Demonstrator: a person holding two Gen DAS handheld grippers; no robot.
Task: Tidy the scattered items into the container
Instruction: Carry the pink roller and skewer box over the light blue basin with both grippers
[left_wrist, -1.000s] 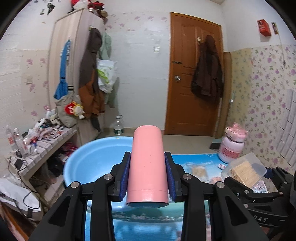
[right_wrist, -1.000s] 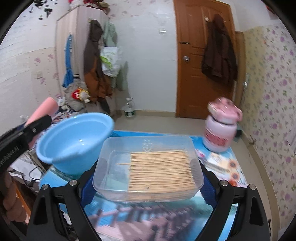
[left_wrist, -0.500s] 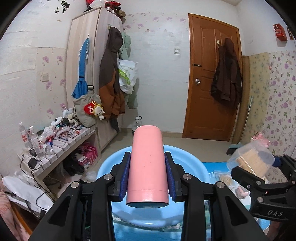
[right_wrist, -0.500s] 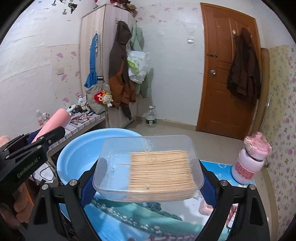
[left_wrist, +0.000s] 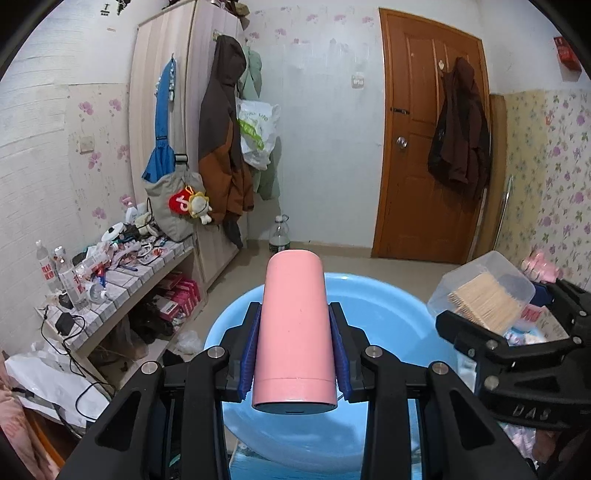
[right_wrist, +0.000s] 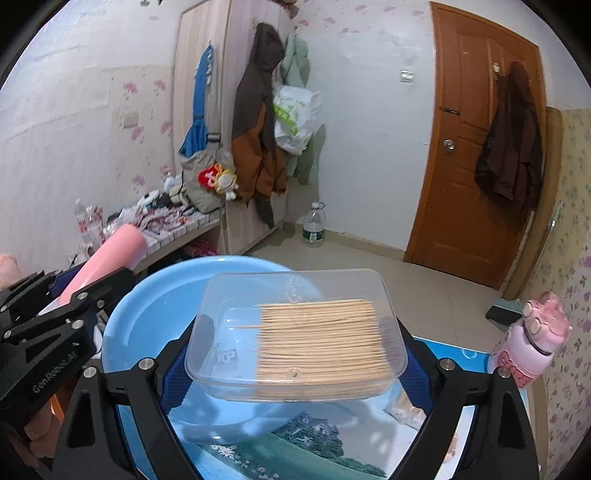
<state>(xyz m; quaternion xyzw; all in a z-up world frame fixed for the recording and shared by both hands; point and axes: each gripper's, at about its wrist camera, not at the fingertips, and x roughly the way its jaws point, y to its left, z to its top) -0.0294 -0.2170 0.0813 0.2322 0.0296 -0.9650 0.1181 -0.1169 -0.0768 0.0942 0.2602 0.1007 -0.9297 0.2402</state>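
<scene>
A pink cylinder (left_wrist: 294, 325) is clamped between the blue pads (left_wrist: 246, 354) of the left gripper (left_wrist: 294, 350), whose jaws are closed tight on its sides, and is held above the blue basin (left_wrist: 388, 317). A clear plastic box of wooden sticks (right_wrist: 295, 332) is gripped at both ends by the right gripper (right_wrist: 295, 354) and is held over the basin's near rim. A pink bottle (right_wrist: 528, 339) stands on the table at the right.
</scene>
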